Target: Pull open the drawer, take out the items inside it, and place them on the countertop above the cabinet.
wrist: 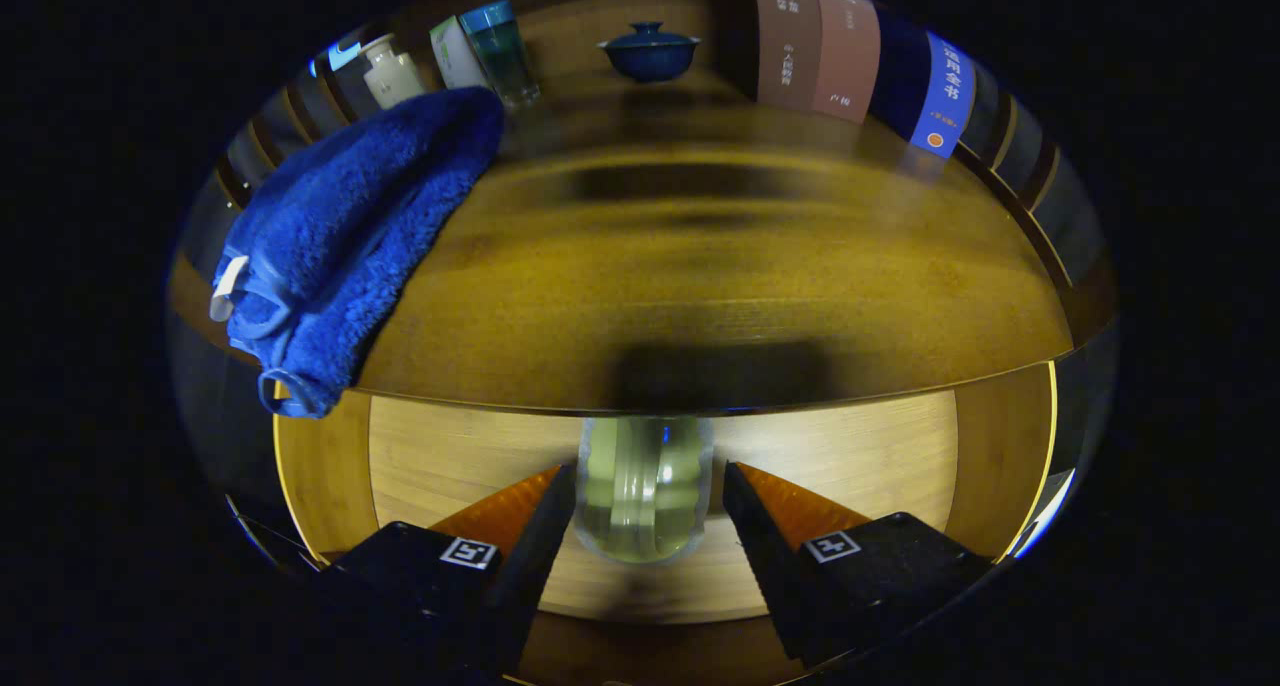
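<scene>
The drawer (860, 446) stands pulled out under the wooden countertop (720, 266), and its pale wood floor shows. A clear glass cup (642, 496) sits in the drawer right between my fingers, its far end hidden beneath the countertop's front edge. My gripper (648, 481) is open around it: the left fingertip (545, 511) looks close against the glass, while the right fingertip (750, 511) stands a sliver off it. A blue fluffy towel (350, 236) lies on the countertop at the left, with one corner hanging over the front edge.
Along the back of the countertop stand a white bottle (390, 71), a teal glass tumbler (503, 51), a dark blue lidded bowl (650, 51) and a row of books (860, 56). Bare wood stretches from the towel to the books.
</scene>
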Demonstrator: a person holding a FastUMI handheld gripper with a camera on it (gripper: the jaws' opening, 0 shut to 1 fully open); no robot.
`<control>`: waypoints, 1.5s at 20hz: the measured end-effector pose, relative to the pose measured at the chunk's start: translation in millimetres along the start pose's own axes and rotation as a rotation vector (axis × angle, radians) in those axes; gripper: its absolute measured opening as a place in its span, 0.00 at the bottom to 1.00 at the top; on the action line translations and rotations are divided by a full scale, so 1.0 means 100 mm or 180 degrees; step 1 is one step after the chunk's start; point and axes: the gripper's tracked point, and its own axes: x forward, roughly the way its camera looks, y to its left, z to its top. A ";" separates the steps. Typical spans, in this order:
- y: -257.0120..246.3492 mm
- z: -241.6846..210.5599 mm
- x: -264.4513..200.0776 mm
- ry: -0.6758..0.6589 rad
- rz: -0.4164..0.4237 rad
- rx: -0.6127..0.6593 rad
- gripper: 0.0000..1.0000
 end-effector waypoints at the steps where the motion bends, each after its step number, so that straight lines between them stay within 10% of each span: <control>1: 0.01 0.00 0.03 0.0022 0.0000 -0.0001 0.90; 5: 0.04 -0.04 0.10 0.0030 0.0024 0.0027 0.45; 7: 0.04 0.13 -0.02 -0.0039 0.0081 0.0033 0.47; 9: 0.04 0.06 0.05 -0.0078 0.0073 0.0023 0.24; 18: 0.10 0.05 -0.33 -0.0308 0.0202 0.0059 0.25; 30: 0.23 0.48 -1.63 -0.1728 0.0435 0.0045 0.24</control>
